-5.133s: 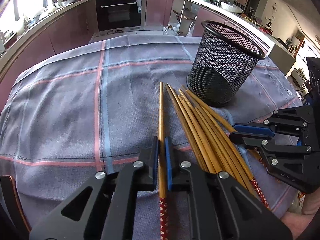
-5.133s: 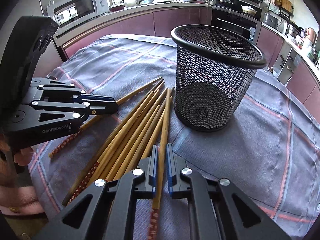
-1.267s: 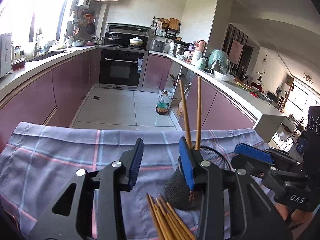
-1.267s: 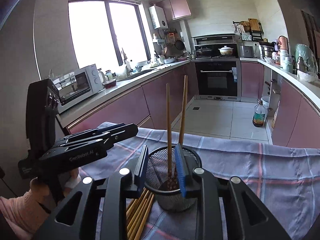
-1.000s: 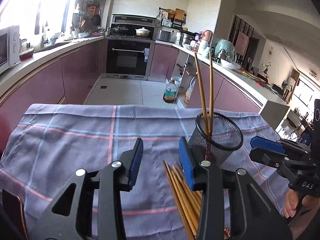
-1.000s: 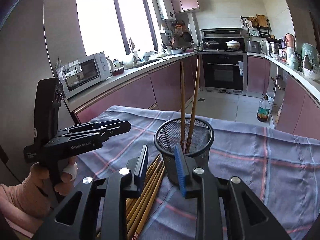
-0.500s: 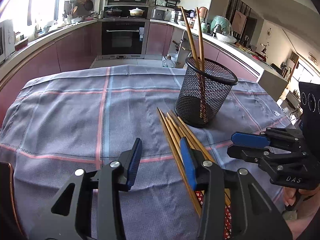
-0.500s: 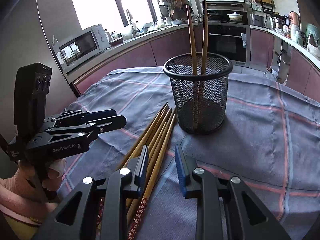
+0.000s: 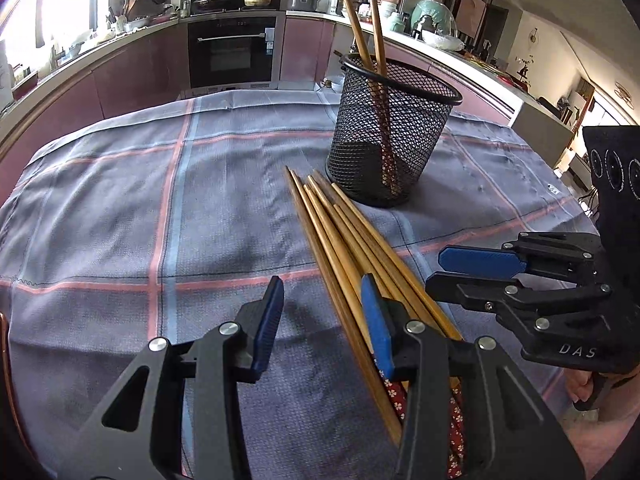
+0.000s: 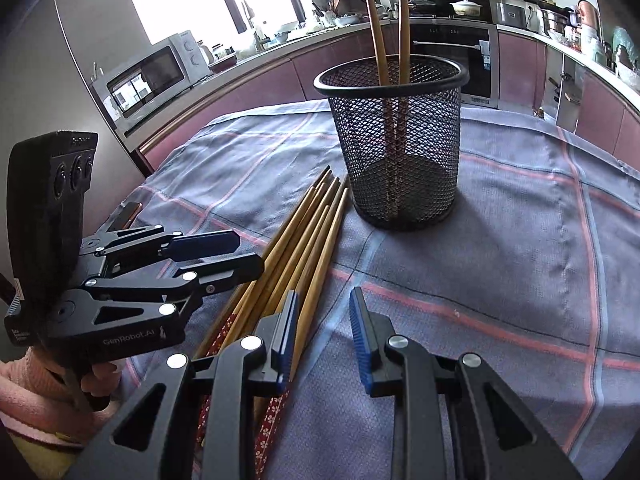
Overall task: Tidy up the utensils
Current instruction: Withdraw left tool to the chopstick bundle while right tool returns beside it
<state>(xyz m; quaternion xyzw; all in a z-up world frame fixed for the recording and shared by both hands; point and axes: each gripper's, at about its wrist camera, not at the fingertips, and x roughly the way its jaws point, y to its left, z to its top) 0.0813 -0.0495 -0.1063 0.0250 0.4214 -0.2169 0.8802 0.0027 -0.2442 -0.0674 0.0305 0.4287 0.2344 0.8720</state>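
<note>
My left gripper and right gripper both stand wide with nothing between the pads. The loose chopsticks lie at about 1 o'clock; they look light, stiff and smooth, so I would pinch one near its patterned end. Farther, at 1 o'clock, the mesh holder has two chopsticks upright inside.

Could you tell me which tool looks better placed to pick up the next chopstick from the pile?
Probably the left tool: it is open, with the outermost stick of the chopsticks running between its pads. The right tool, also open, frames bare tablecloth beside the pile.
</note>
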